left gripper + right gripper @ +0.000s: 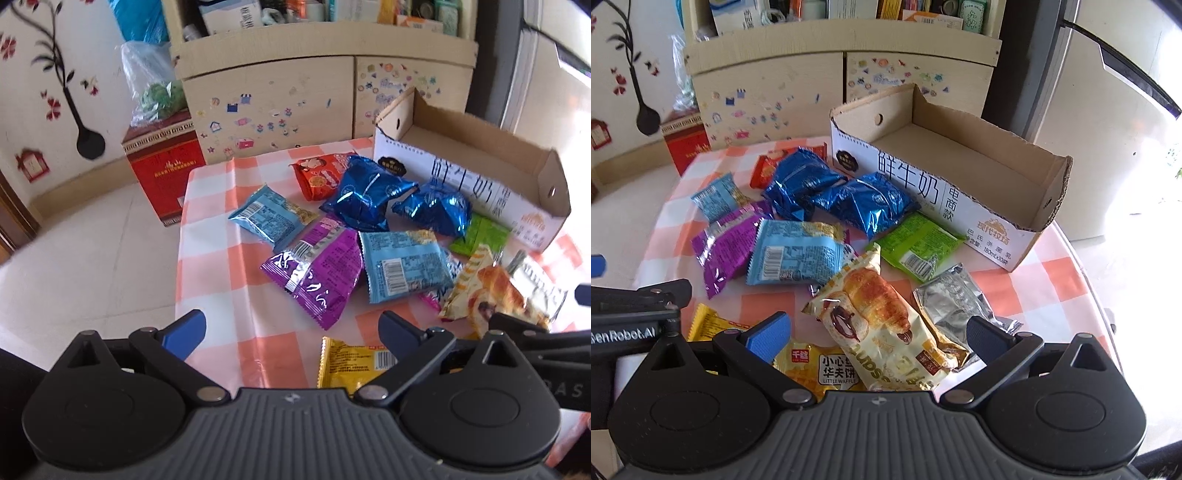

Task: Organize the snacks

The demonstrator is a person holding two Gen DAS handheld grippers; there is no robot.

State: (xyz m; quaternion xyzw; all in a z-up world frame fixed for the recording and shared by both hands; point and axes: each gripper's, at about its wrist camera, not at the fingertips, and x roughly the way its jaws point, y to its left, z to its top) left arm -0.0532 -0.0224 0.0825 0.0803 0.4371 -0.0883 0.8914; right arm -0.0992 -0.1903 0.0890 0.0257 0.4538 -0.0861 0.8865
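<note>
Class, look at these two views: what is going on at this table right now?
A person holds two grippers over a checked table strewn with snack packets. Both the left gripper and the right gripper are open and hold nothing. The right one is nearest the croissant packet, which lies between its fingers, ungripped. The cardboard box at the back looks empty, so sorting has not visibly begun. Blue foil packets lie against its front.

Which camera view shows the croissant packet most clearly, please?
The right wrist view: the croissant packet lies whole and central between the open jaws. In the left wrist view the packet sits near the right edge, partly hidden by the right gripper.
</note>
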